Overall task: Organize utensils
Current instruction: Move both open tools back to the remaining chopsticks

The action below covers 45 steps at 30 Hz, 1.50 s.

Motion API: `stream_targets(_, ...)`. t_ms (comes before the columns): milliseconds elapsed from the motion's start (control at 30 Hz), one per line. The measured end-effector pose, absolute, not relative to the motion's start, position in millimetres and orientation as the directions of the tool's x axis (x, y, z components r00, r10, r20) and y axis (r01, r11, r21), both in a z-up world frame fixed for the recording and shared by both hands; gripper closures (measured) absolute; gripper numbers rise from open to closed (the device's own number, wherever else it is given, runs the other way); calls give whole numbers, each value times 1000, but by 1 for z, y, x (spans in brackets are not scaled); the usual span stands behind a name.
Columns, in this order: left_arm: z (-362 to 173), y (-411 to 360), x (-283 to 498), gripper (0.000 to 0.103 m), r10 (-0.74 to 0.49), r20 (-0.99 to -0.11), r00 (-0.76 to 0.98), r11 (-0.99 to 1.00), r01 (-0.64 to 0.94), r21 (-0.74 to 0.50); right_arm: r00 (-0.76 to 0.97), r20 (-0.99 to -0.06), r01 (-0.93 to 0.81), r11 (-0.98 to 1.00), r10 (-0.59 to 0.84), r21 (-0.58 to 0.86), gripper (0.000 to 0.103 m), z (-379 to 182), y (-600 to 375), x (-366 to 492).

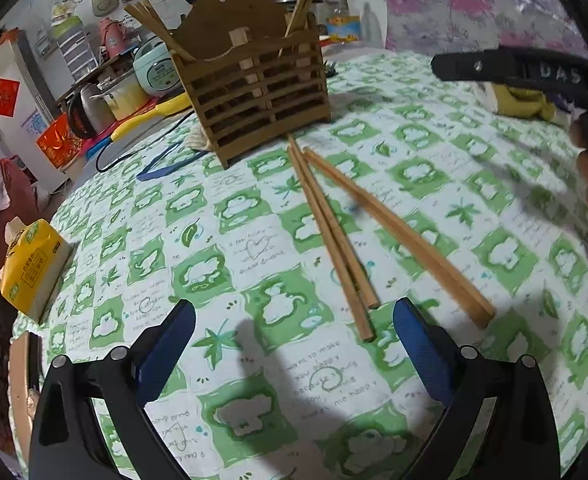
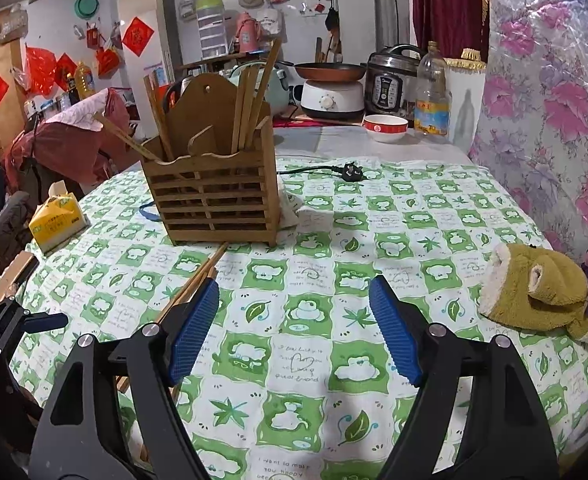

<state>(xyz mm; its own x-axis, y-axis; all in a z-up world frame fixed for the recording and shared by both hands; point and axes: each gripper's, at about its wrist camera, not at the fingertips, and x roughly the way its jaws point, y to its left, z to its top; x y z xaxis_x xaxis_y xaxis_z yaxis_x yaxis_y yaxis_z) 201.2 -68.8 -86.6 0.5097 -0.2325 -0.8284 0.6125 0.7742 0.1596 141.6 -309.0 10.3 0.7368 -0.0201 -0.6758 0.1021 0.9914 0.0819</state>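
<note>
A slatted wooden utensil holder [image 1: 260, 96] [image 2: 218, 196] stands on the green-and-white tablecloth with several chopsticks upright in it. Three loose wooden chopsticks [image 1: 334, 236] lie flat on the cloth in front of the holder, running toward my left gripper [image 1: 294, 344]. That gripper is open and empty, its blue pads just short of the chopsticks' near ends. My right gripper [image 2: 294, 328] is open over bare cloth with nothing between its pads. The loose chopsticks [image 2: 192, 284] lie to its left, partly hidden behind its left finger. The other gripper's black arm [image 1: 534, 76] shows at upper right.
A yellow tissue pack [image 1: 34, 264] [image 2: 56, 220] sits near the table's left edge. An olive plush mitt [image 2: 542, 292] lies on the right. A power plug and cord [image 2: 334, 170], a bowl [image 2: 386, 127], a bottle [image 2: 432, 92] and cookers stand behind the holder.
</note>
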Motion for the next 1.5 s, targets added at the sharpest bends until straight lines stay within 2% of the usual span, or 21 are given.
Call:
stream_targets(200, -92, -43, 220, 6, -143, -836, 529, 830, 525, 190, 725, -688, 112, 990, -23, 86, 27, 7, -312, 143)
stream_targets(367, -91, -18, 239, 6, -148, -858, 492, 894, 437, 97, 720, -694, 102, 990, -4, 99, 27, 6, -312, 144)
stream_targets(667, -82, -45, 220, 6, -221, -825, 520, 829, 546, 122, 653, -757, 31, 997, 32, 69, 27, -12, -293, 151)
stream_targets(833, -87, -57, 216, 6, -187, -824, 535, 810, 558, 179, 574, -813, -43, 996, 93, 84, 29, -30, -279, 159)
stream_targets(967, -85, -45, 221, 6, -192, -829, 525, 836, 529, 141, 520, -841, -143, 986, 149, 86, 36, -41, -258, 158)
stream_targets(1100, -86, -34, 228, 6, -195, -846, 496, 863, 497, 92, 503, -855, -198, 980, 127, 29, 38, -48, -245, 154)
stream_targets(1133, -87, -33, 229, 6, -195, -849, 492, 865, 494, 88, 505, -857, -183, 983, 108, 16, 42, -48, -249, 154)
stream_targets(1167, -88, -33, 230, 6, -193, -852, 487, 867, 492, 85, 508, -861, -115, 993, 32, -31, 50, -50, -258, 155)
stream_targets(1200, -88, -33, 230, 6, -192, -854, 484, 867, 491, 83, 509, -860, -49, 996, -35, -69, 51, -52, -269, 157)
stream_targets(1233, -88, -33, 230, 6, -193, -854, 483, 867, 492, 82, 509, -860, -10, 998, -44, -57, 51, -51, -281, 156)
stream_targets(1367, -88, -34, 227, 6, -189, -850, 491, 861, 500, 97, 542, -836, -40, 996, 85, 76, 51, -43, -296, 143)
stream_targets(1500, -89, -35, 228, 6, -182, -852, 491, 861, 498, 104, 505, -839, -223, 970, 204, 101, 51, -47, -263, 131)
